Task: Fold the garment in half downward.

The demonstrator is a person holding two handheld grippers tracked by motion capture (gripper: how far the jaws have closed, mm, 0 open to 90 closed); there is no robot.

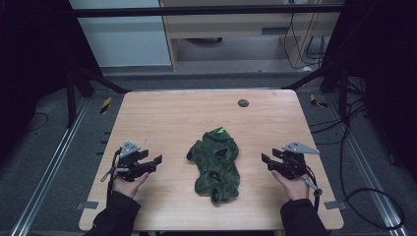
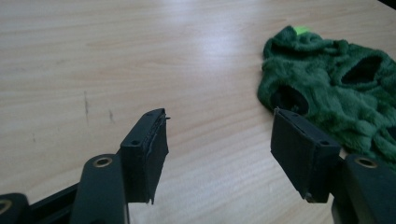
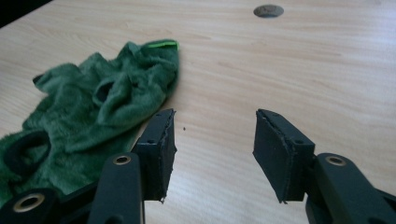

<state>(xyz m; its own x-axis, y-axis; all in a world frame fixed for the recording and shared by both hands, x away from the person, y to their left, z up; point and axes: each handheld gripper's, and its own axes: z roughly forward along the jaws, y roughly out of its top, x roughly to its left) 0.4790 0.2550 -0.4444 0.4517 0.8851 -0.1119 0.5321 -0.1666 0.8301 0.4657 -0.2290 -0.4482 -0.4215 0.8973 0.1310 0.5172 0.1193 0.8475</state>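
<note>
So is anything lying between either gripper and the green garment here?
Nothing visible. Bare table separates the left gripper and the right gripper from the green garment, and both grippers are open.

Your left gripper sits low at your left, jaws apart with nothing between them. Your right gripper mirrors it at your right, jaws also apart and empty. Both point inward, your forearms coming up from below.
</note>
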